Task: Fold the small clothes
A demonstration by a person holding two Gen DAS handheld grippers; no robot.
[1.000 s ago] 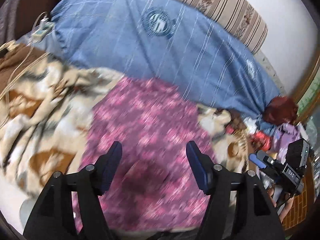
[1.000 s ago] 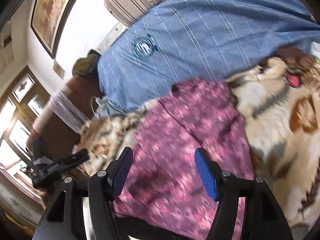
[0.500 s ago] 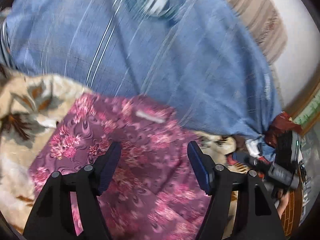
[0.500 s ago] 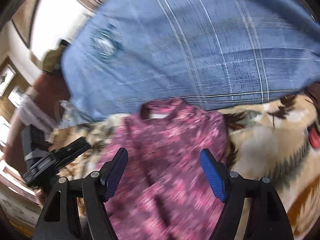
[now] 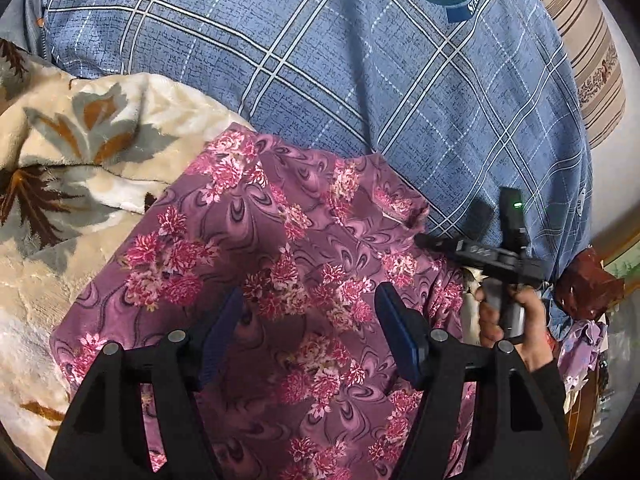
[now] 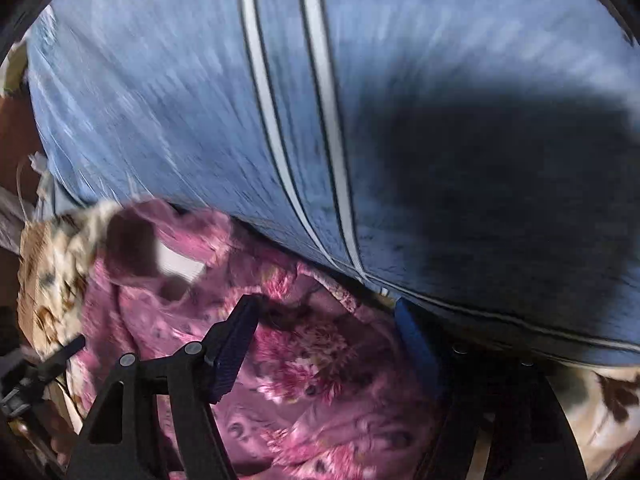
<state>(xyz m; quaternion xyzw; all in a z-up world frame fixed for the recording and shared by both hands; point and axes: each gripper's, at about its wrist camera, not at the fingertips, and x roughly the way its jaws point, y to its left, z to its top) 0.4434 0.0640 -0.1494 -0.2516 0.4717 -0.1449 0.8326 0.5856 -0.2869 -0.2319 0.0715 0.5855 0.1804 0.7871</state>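
Your bed wears a cream plush blanket (image 5: pixel 60 200) with brown and grey flowers – on it lies the purple floral garment (image 5: pixel 280 272), spread flat. Its far edge meets a blue plaid quilt (image 5: pixel 360 92) (round crest printed near the top).

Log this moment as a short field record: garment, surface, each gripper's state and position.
garment: purple floral garment, spread flat
surface: cream floral blanket, blue plaid pillow behind
left gripper: open, over the garment's middle, holding nothing
right gripper: open, low at the garment's far edge beside the pillow, view blurred
contact: cannot tell if the right fingers touch cloth
fold status: no fold visible yet
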